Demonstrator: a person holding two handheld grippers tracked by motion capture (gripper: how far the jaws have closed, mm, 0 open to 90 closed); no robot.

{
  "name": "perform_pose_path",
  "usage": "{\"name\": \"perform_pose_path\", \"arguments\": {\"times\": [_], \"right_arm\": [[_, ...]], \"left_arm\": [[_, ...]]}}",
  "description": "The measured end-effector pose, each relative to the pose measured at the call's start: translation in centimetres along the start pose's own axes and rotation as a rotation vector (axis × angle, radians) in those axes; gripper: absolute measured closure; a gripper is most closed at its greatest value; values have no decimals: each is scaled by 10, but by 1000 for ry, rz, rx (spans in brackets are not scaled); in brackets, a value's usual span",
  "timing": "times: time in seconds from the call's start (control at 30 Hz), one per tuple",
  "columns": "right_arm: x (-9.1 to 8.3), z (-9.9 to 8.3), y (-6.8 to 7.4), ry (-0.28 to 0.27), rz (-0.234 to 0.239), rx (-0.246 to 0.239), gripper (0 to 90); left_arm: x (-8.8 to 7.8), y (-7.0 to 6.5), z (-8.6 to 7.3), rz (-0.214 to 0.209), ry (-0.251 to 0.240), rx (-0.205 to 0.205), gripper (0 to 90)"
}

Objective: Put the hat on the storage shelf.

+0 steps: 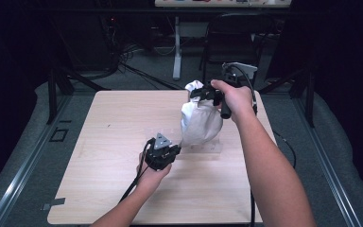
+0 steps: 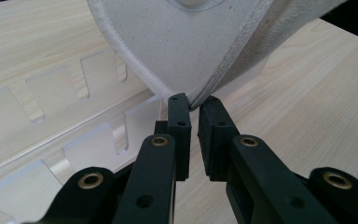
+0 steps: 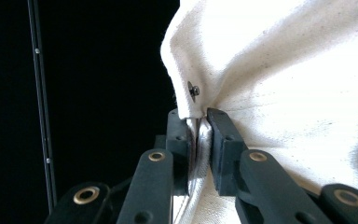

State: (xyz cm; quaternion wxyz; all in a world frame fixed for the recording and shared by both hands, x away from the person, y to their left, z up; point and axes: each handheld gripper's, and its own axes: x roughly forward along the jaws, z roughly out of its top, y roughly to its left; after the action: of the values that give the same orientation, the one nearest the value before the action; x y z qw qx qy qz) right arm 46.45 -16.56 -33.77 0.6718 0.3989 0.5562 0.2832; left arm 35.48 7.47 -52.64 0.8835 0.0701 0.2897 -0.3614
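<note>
A white cloth bag (image 1: 199, 120) hangs above the right half of the wooden table (image 1: 108, 142), its bottom close to the tabletop. My right gripper (image 1: 197, 92) holds it from above, shut on a bunched fold of the top edge (image 3: 198, 119), just under a small metal rivet (image 3: 193, 90). My left gripper (image 1: 178, 144) sits low at the bag's lower left. Its tips (image 2: 193, 105) are shut on the stitched bottom corner of the bag (image 2: 186, 46). The bag's cloth (image 3: 284, 70) spreads to the right in the right gripper view.
A clear acrylic plate with cut slots (image 2: 51, 93) lies flat on the table under the bag (image 1: 203, 147). Beyond the table's far edge are a black chair (image 1: 231, 42), a desk leg and cables on the floor. A cable trails from each gripper.
</note>
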Motion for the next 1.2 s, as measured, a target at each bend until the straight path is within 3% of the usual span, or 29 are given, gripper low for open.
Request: {"name": "perform_pose_path", "arguments": {"times": [0.13,0.33,0.93,0.97,1.2], "right_arm": [[2,0,0,1,-10,-8,802],[5,-1,0,9,-40,-19,800],[21,-5,-7,33,-94,-40,790],[21,-5,-8,40,-97,-38,790],[25,-4,-13,36,-123,-37,791]], "left_arm": [[0,2,-3,-4,7,-7,843],[2,5,-9,-11,-4,-61,848],[9,9,-24,5,10,-66,859],[10,9,-26,1,35,-69,859],[14,10,-31,-2,43,-75,859]]}}
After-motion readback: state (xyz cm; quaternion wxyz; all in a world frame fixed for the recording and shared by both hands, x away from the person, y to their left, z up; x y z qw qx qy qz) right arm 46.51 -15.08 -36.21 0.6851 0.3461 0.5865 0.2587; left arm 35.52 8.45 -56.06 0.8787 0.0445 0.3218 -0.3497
